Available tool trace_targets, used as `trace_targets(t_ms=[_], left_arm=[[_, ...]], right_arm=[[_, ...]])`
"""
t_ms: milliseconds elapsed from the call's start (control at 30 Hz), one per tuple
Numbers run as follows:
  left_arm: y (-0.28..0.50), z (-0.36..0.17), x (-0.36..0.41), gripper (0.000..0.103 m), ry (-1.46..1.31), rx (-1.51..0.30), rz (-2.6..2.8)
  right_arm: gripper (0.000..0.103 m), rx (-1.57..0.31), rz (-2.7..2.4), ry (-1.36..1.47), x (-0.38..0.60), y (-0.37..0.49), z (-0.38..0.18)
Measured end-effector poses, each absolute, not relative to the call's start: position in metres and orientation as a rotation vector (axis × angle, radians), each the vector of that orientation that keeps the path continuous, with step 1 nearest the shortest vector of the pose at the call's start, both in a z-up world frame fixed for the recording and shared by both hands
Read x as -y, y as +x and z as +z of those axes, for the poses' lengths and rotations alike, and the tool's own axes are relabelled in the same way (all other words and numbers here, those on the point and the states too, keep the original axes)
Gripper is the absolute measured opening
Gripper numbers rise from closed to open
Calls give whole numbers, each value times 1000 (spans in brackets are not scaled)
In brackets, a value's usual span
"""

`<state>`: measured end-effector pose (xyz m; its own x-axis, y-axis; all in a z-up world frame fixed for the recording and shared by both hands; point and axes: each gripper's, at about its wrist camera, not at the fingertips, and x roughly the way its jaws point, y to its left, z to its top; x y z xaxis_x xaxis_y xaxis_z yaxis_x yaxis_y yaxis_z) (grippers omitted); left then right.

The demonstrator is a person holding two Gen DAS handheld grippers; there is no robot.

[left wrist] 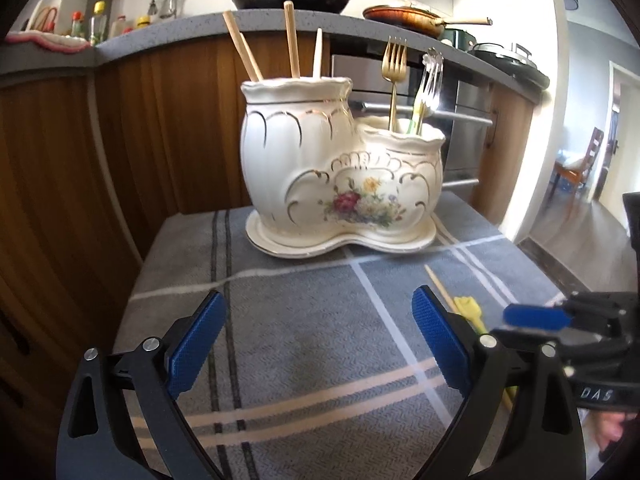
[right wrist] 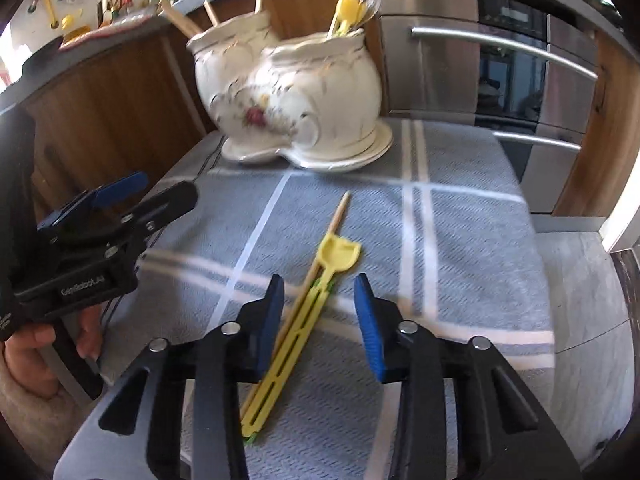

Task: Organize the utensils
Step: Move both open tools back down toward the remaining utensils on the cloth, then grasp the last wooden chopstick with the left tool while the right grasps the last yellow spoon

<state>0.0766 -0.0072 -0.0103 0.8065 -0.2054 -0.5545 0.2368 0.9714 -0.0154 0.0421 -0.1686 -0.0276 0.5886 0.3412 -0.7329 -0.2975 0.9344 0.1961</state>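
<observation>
Right gripper [right wrist: 320, 320] fingers wide apart, nothing held, straddling the yellow utensil [right wrist: 298, 328] lying flat on the blue plaid cloth [right wrist: 460, 240]. Left gripper [left wrist: 318, 340] also spread wide and empty over bare cloth. Utensil's long axis runs away from the right gripper, spade-shaped head toward the ceramic holder [right wrist: 288, 92]; a wooden chopstick [right wrist: 339, 212] lies alongside, tip toward the holder. Holder sits at the cloth's far edge, well apart from both. Open cloth right of the utensil.

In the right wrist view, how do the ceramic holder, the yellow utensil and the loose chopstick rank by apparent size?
1. ceramic holder, clearly largest.
2. yellow utensil, though it lies nearer the camera.
3. loose chopstick, partly hidden by the utensil, so its rank is unsure.
</observation>
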Motion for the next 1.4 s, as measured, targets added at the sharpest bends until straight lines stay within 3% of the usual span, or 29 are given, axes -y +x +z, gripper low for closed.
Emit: trace_targets(t_ms=[33,133,300,400,600,733,800,867,1133,1267,1400], left_arm=[[77,-11,8,93,58,-591,-242],[77,-11,8,93,58,-592,-265],[75,-12,12,93,75,-592,-285],[75,-11,13,93,82,-593,-296],[76,-11,16,93,91,-589,-295],[74,-9,21,93,118,-581,-286],[74,-8,23,93,111,-590,-291],[74,-5,28,93,108,-599,-300],[68,-5,64,93,163,-673,-330],[70,-15,87,87,205,-762,-347],[71,-24,105,67,243,-852,-370]], right_arm=[[25,-874,368,36,166,42,-30],[17,-890,357,18,166,44,-35],[16,-898,337,1,172,48,-34],[18,-900,320,-61,171,49,-34],[33,-913,315,-144,171,44,-33],[34,-894,329,-173,172,41,-34],[29,-900,344,-146,176,43,-34],[11,-888,339,-139,183,44,-35],[10,-770,316,-20,220,44,-21],[10,-727,318,84,238,45,-14],[10,-698,332,135,245,42,-9]])
